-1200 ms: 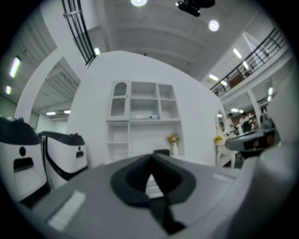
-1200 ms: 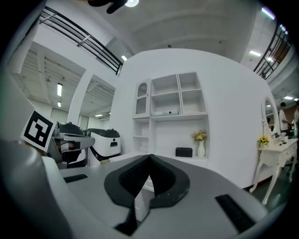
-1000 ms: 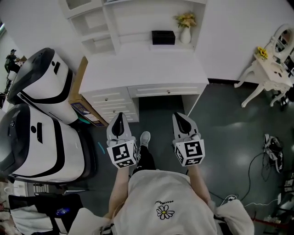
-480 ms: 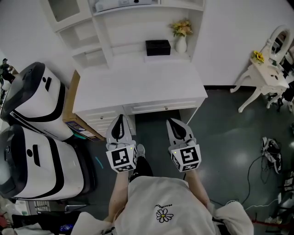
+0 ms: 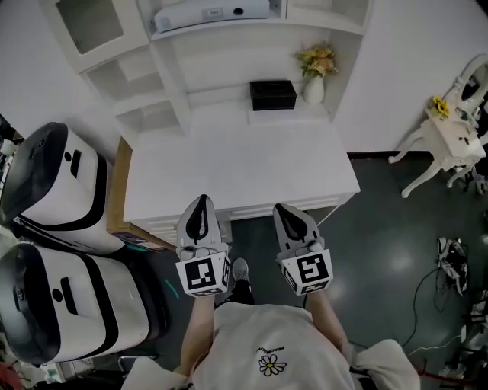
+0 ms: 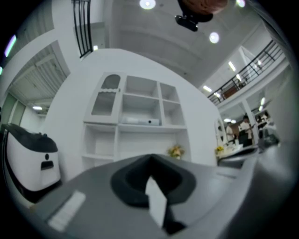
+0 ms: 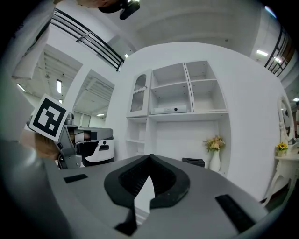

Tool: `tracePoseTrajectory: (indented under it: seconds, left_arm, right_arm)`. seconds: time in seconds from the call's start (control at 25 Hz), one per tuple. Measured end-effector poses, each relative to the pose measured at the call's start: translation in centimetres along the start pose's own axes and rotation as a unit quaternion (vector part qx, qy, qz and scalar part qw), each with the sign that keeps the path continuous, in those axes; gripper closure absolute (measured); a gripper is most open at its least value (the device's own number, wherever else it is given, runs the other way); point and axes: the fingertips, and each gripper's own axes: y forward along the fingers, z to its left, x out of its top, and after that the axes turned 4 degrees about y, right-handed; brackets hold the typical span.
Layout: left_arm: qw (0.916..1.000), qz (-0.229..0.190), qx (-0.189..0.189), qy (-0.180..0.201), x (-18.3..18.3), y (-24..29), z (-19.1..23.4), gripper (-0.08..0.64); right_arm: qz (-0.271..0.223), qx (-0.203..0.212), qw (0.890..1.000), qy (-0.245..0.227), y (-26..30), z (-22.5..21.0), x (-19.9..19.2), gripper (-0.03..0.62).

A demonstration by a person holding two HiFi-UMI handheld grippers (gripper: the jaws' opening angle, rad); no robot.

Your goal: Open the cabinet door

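Both tools are held low in the frame, side by side over the near edge of the white desk (image 5: 236, 164). The left gripper (image 5: 200, 206) is seen closed, tips together, with nothing caught between them. The right gripper (image 5: 288, 213) is likewise closed and empty.

The cabinet door (image 5: 89, 23), a glazed panel, is found at the upper left of the head view, at the top of the shelf unit. It is well apart from both tools and not yet touched, so the reach is judged to be the step in hand.

For that to be done well, a handle or free edge has to be located first, and none can be made out from here. The left gripper is judged the better placed, and is best sent up and across. Its jaws would need to be parted before the door's edge is met, then closed on knob or rim.

The black box (image 5: 273, 94) and the flower vase (image 5: 314, 80), right of centre in the upper frame, lie well off that path. The door should be swung along its hinge arc, not tugged straight out.
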Motion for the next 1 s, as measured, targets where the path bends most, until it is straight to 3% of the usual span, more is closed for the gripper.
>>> tracePoseTrajectory:
  seconds: [0.16, 0.36, 0.56, 0.68, 1.0]
  left_arm:
    - [0.9999, -0.007, -0.011, -0.007, -0.2, 3.5, 1.9, 0.554]
    - [0.9996, 0.003, -0.023, 0.012, -2.0, 8.0, 4.5, 0.554]
    - [0.9992, 0.0, -0.041, 0.0, -2.9, 11.6, 6.4, 0.554]
    - [0.9993, -0.014, -0.035, -0.002, -2.2, 13.1, 7.3, 0.554]
    - [0.9997, -0.018, -0.014, 0.0, -1.3, 15.7, 6.8, 0.554]
  right_arm:
    - [-0.009, -0.001, 1.0, 0.004, 4.4, -0.3, 0.9, 0.592]
    - [-0.005, 0.005, 1.0, 0.0, 9.6, -0.3, 1.2, 0.591]
    - [-0.017, -0.005, 1.0, 0.009, 13.4, -1.0, 1.6, 0.592]
    - [-0.02, -0.009, 1.0, 0.008, 15.1, -1.1, 1.9, 0.591]
    - [-0.038, 0.036, 0.999, -0.004, 19.5, -2.1, 3.2, 0.592]
